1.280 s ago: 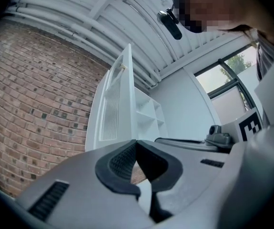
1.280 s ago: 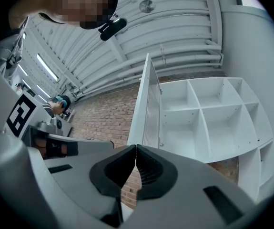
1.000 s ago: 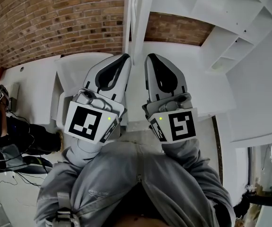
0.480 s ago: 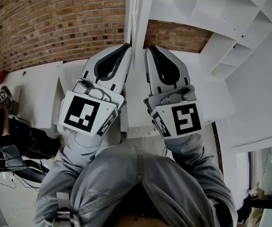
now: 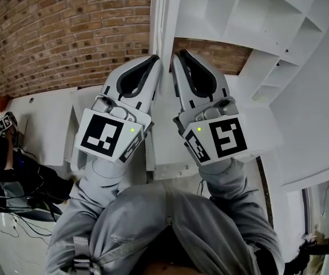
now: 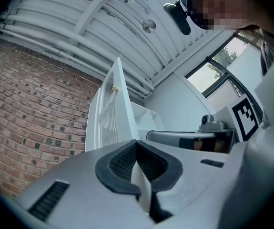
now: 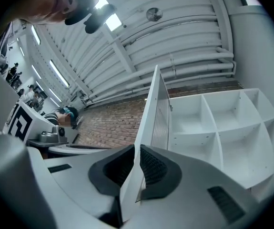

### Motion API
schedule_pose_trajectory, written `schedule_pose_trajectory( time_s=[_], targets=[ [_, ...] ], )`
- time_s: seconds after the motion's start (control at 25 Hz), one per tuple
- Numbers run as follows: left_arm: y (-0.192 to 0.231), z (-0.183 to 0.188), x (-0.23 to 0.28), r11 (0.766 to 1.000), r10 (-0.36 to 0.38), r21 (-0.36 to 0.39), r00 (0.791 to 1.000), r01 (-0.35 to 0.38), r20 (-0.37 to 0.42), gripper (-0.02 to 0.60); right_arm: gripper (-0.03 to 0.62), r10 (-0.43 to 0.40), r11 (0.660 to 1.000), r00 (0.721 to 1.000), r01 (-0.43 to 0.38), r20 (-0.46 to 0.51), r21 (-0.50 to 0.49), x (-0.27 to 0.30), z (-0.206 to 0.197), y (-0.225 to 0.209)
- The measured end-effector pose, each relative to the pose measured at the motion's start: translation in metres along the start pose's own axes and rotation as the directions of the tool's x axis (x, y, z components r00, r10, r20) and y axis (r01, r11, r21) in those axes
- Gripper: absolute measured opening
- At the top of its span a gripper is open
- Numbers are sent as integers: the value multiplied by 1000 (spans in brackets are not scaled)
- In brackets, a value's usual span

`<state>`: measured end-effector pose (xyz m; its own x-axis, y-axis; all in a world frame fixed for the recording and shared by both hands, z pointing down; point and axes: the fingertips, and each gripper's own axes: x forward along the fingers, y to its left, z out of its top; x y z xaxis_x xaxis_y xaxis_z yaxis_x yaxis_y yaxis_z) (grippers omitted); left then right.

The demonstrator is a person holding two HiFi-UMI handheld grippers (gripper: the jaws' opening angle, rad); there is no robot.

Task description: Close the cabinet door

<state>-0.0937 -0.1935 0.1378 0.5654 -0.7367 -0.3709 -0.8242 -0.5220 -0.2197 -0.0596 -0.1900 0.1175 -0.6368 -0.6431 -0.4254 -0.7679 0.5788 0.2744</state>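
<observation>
The white cabinet door (image 5: 165,16) stands open and shows edge-on at the top middle of the head view. Beside it on the right are the cabinet's open white shelves (image 5: 250,16). My left gripper (image 5: 151,61) is raised just left of the door's edge, and my right gripper (image 5: 178,55) just right of it. Both are shut with nothing held. In the left gripper view the left gripper (image 6: 137,144) has the door (image 6: 112,113) ahead of it. In the right gripper view the right gripper (image 7: 137,149) lines up with the door (image 7: 156,109), and the shelves (image 7: 218,128) lie to the right.
A brick wall (image 5: 55,33) fills the left behind the door. Below it runs a white counter (image 5: 44,113). At the far left edge, a dark-clothed person and a marker cube (image 5: 4,122) sit above cables on the floor. A white panel (image 5: 313,113) stands at the right.
Both grippers have risen together along the door's edge, keeping side by side. The head view has tipped up, so more of the shelves shows.
</observation>
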Motion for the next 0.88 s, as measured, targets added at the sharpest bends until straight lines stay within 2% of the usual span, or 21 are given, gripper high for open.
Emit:
schedule_pose_trajectory(
  time_s=[0.08,0.36,0.6,0.88],
  targets=[
    [1,6,2,1000,0,2,1000,0,13,6,42,0,1000,1000,0,1,-3,3,3,-1],
    [7,15,4,1000,4,-7,1000,-4,31,6,144,-6,1000,1000,6,-22,-23,17,1,-4],
    [20,16,3,999,39,1,999,-39,29,6,177,14,1000,999,-13,-49,18,33,-5,-2],
    [34,16,2,997,70,18,997,-70,18,6,179,-15,999,998,18,-68,38,44,-9,-7]
  ],
)
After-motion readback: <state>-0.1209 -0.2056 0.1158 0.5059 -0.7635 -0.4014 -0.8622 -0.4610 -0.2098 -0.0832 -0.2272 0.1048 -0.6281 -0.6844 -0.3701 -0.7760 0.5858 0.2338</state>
